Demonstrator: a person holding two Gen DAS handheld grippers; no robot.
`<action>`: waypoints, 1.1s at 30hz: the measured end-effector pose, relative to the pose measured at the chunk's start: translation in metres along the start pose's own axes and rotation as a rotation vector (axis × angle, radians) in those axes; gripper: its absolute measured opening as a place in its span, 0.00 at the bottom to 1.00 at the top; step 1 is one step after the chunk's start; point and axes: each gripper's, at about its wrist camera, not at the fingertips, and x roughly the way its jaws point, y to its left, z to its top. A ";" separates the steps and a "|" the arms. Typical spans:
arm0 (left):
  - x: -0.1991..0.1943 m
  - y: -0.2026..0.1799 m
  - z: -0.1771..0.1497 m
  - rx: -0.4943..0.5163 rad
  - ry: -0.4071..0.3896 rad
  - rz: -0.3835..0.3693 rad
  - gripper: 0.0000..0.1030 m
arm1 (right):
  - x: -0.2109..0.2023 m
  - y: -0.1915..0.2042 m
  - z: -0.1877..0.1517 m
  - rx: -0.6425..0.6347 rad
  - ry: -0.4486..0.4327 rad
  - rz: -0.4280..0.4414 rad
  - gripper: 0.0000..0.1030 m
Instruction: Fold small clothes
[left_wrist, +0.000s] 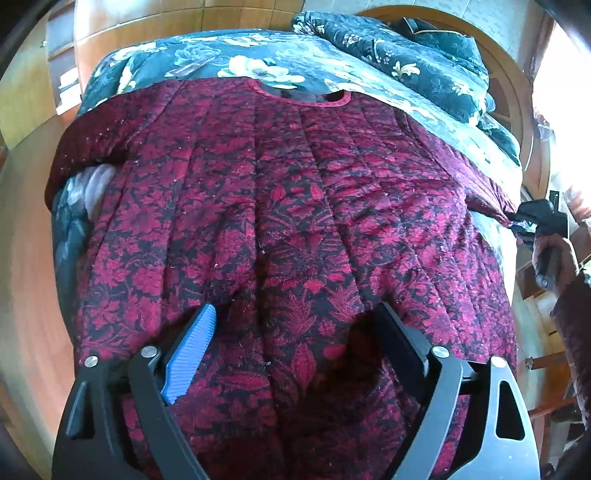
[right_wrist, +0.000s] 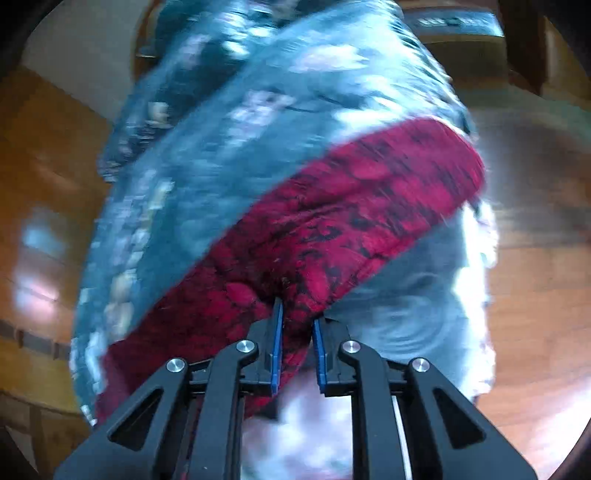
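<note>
red-and-black flowery quilted top (left_wrist: 280, 229) lies flat on bed to fold | right hand-held gripper (right_wrist: 297, 325) pinches its sleeve to pull | left hand-held gripper (left_wrist: 295, 325) spread wide above, holding nothing

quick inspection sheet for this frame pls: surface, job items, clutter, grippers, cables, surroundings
Surface: bed under a teal floral quilt.
Job's things: red floral garment spread flat on the quilt, neckline at the far end.
Clutter: bunched dark floral bedding at the head of the bed.
Grippers: left gripper open above the garment's body; right gripper shut on the garment's sleeve end.
Cables: nothing seen.
Surroundings: wooden floor, arched wooden headboard.
</note>
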 end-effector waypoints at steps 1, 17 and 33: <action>0.000 0.000 0.000 0.000 -0.002 -0.004 0.85 | 0.008 -0.006 -0.001 -0.003 0.019 -0.012 0.13; -0.053 0.150 0.006 -0.483 -0.186 -0.045 0.85 | -0.047 0.119 -0.087 -0.393 -0.073 0.111 0.90; -0.007 0.336 0.035 -1.116 -0.290 -0.217 0.74 | 0.045 0.246 -0.306 -0.981 0.118 0.085 0.98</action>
